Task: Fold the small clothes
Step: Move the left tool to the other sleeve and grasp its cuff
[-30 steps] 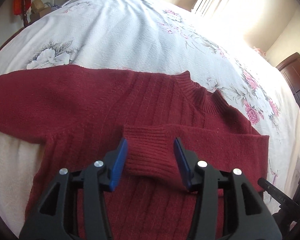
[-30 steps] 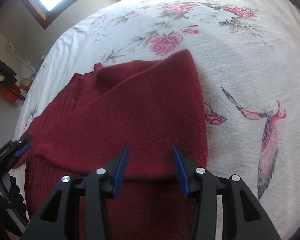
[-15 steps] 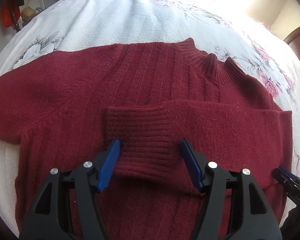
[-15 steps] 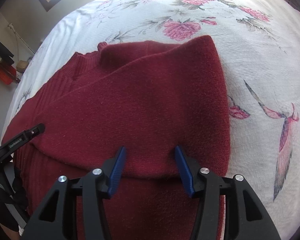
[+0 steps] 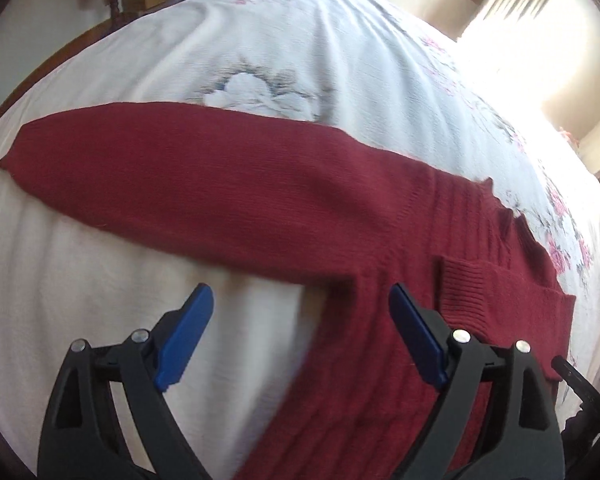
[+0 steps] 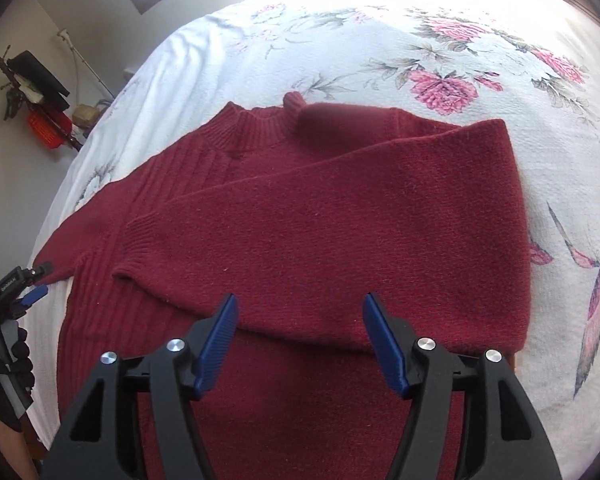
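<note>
Through my left wrist camera I see the dark red sweater lying flat on the bed, which is covered by a white floral bedspread. One sleeve stretches straight out to the left across the spread, its cuff end at the far left. The other sleeve's ribbed cuff lies folded across the chest, just right of my right blue pad. My left gripper hangs above the armpit area, jaws spread wide and holding nothing; the left pad sits over bare bedspread, the right pad over the sweater body. The view is slightly blurred. At the lower right edge a black tip of the other gripper shows.

Through my right wrist camera the sweater fills the middle of the bed, its ribbed collar pointing away from me. The folded sleeve lies over the chest, running from the right shoulder down to its cuff at the left. My right gripper hovers over the lower edge of that folded sleeve, jaws released and wide, nothing between them. At the left edge I see the left gripper near the outstretched sleeve, held by a gloved hand. Beyond the bed, some clutter sits against the wall.
</note>
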{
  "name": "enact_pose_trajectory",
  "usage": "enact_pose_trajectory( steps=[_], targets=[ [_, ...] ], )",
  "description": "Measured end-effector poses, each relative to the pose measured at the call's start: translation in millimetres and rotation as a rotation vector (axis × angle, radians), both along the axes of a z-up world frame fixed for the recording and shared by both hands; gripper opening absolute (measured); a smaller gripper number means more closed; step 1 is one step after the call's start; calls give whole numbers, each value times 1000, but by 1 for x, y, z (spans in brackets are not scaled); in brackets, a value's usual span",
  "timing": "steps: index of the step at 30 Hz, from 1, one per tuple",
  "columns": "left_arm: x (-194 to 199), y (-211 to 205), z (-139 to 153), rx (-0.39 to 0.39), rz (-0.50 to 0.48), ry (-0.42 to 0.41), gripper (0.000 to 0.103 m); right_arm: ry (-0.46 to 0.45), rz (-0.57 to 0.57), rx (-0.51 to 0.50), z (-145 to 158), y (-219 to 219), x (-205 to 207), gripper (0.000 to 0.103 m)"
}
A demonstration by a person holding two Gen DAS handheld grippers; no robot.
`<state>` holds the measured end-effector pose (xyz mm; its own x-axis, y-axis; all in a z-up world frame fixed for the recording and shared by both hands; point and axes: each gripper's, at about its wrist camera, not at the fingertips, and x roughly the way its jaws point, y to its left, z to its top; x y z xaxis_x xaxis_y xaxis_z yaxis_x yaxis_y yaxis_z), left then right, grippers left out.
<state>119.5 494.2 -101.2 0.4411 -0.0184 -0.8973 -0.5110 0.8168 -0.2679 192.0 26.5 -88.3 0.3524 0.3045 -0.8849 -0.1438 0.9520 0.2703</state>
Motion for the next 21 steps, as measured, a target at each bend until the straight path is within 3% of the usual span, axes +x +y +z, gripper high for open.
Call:
enact_pose_trajectory(
  steps=[5, 10, 21],
  targets=[
    [-28, 84, -26, -152, 195, -12, 88, 20, 31, -21, -11, 14, -2, 65],
    [-36, 130, -45, -260, 309, -96, 88, 20, 31, -37, -17, 15, -1, 65],
    [-18, 174, -55, -259, 380, -170, 88, 20, 17, -53, -27, 17, 2, 66]
  ],
)
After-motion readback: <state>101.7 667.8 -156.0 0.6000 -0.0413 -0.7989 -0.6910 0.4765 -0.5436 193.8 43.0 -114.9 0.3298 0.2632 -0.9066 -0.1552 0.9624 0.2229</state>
